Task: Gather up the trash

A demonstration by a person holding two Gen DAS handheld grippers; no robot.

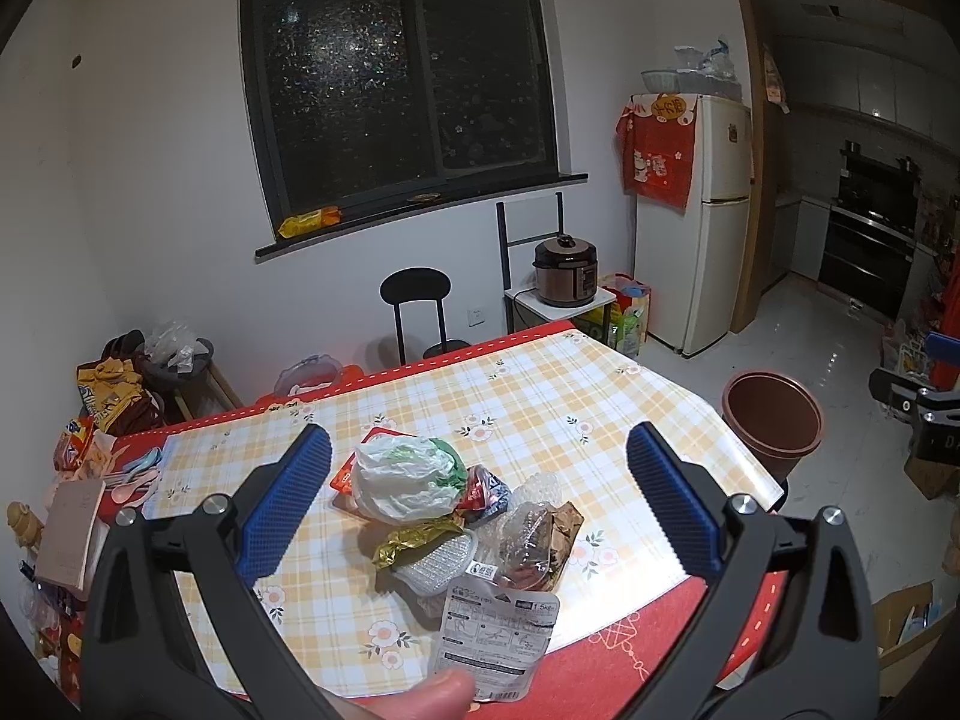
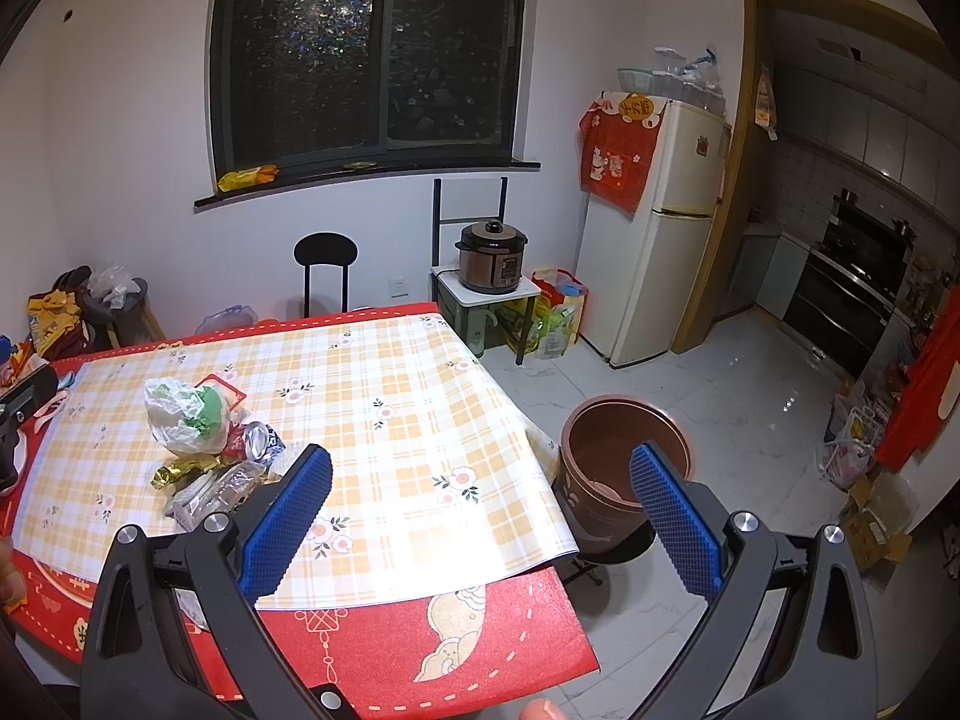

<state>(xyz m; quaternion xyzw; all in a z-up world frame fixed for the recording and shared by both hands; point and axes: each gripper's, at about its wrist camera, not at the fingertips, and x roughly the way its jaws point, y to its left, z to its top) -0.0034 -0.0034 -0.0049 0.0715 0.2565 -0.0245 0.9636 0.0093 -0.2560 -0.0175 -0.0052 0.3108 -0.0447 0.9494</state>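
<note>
The trash pile [image 1: 456, 516] lies on the table [image 1: 540, 396]; the brown bin [image 2: 624, 468] stands on the floor beside it. Both the left gripper [image 1: 480, 504] and right gripper [image 2: 480, 510] are fully open and empty. The crumpled plastic bag [image 1: 402, 480] probably weighs little and yields; pinch its bunched top. The flat printed packet [image 1: 498, 642] looks slippery; take its edge.

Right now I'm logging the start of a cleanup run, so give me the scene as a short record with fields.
surface: table with checked yellow cover over a red cloth
trash: pile of bags and wrappers in a heap on the table
top of pile: white plastic bag
nearest item: printed white packet, at the table's near edge
bin: brown bin on the floor beside the table
left gripper: open, holding nothing, pile ahead of it
right gripper: open, holding nothing
</note>
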